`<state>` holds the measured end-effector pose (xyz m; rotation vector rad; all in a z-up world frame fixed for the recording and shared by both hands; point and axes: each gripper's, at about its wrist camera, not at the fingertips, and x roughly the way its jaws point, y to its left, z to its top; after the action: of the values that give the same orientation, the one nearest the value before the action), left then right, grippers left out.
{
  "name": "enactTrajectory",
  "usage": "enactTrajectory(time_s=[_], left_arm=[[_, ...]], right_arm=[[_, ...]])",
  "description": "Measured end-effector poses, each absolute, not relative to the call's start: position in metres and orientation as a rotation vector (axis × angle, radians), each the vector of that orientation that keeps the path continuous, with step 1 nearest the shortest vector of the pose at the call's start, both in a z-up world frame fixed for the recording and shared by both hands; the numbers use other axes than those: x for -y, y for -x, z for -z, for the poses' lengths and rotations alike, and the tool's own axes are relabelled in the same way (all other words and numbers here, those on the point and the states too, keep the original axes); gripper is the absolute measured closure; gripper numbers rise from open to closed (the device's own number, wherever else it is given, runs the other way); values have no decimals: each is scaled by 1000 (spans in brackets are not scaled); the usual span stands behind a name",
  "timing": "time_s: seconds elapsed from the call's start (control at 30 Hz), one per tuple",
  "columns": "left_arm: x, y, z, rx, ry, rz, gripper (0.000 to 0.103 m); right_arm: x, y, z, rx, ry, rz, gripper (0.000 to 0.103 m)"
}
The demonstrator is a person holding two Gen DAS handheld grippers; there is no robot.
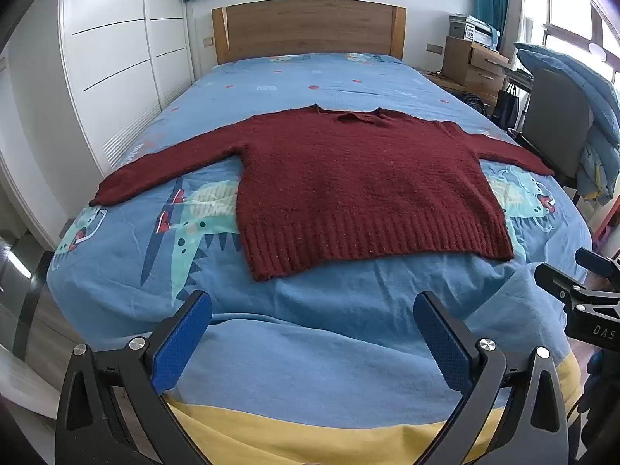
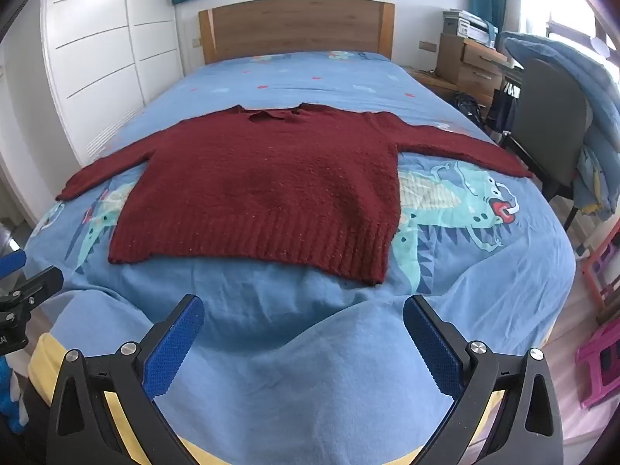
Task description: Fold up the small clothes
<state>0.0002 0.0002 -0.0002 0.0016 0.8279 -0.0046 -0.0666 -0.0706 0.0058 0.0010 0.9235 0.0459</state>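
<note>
A dark red knitted sweater (image 1: 356, 178) lies flat on the bed, sleeves spread to both sides, ribbed hem toward me; it also shows in the right wrist view (image 2: 263, 182). My left gripper (image 1: 312, 306) is open and empty, above the bed's near edge, short of the hem. My right gripper (image 2: 302, 310) is open and empty, also short of the hem. The right gripper's body shows at the right edge of the left wrist view (image 1: 581, 302), and the left gripper's body at the left edge of the right wrist view (image 2: 23, 294).
The bed has a blue dinosaur-print sheet (image 1: 310, 81) and a wooden headboard (image 1: 310, 27). A white wardrobe (image 1: 112, 58) stands on the left. A chair (image 1: 554, 116) draped with a blue quilt and wooden drawers (image 1: 472, 62) stand on the right. A pink stool (image 2: 600, 364) is on the floor.
</note>
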Motion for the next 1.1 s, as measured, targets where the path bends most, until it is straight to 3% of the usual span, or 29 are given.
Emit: enactTrajectory(time_s=[1.1], left_arm=[[-2, 0, -4, -822, 18, 8, 1]], right_arm=[[73, 69, -8, -916, 23, -21, 0]])
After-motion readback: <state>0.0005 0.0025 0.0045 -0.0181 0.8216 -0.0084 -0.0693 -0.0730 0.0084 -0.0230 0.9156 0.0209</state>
